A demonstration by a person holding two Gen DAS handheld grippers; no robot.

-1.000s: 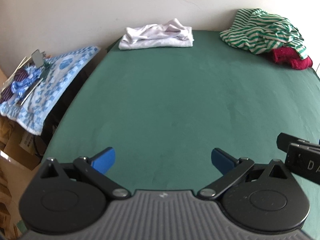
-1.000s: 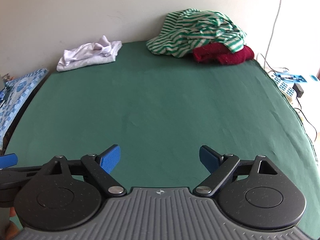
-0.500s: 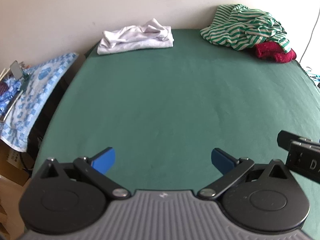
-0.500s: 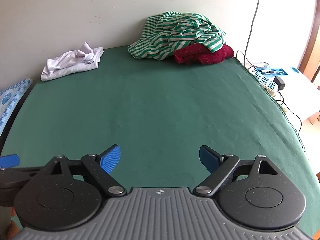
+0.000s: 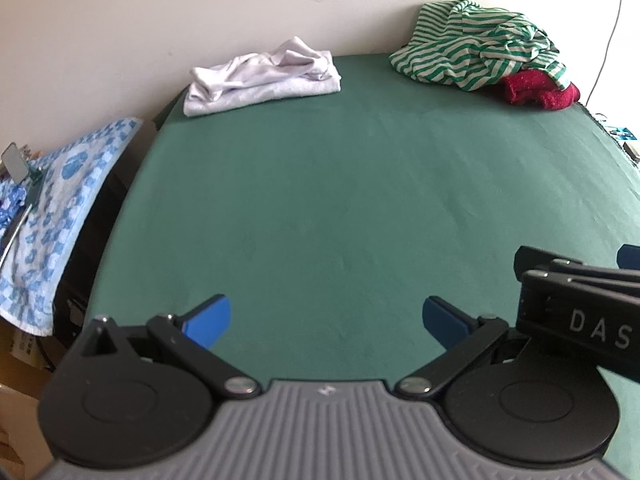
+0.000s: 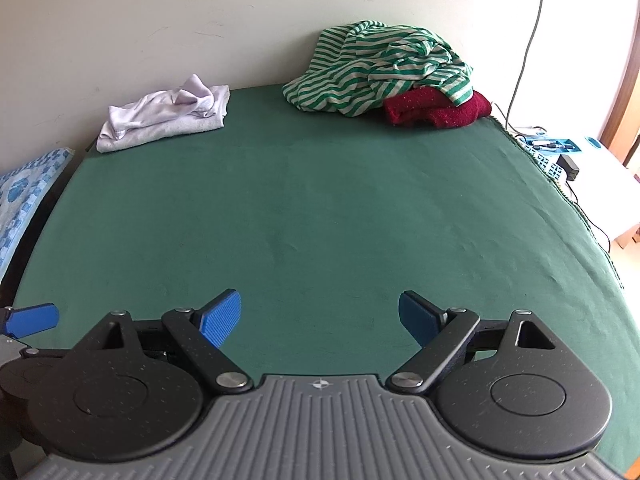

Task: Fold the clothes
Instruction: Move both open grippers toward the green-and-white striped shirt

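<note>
Off the left edge of the green tablecloth (image 5: 340, 200) hangs a blue-and-white patterned towel (image 5: 60, 208). At the cloth's far left corner, against the wall, lies a folded white garment (image 5: 260, 80). At the far right corner a crumpled green-and-white striped shirt (image 6: 380, 68) is heaped partly over a dark red knitted garment (image 6: 440, 110). Beyond the cloth's right edge sits a power strip (image 6: 548, 160). At the cloth's near edge, the left gripper (image 5: 326, 320) and the right gripper (image 6: 320, 320) hover side by side, each with its jaws spread wide and holding nothing.
</note>
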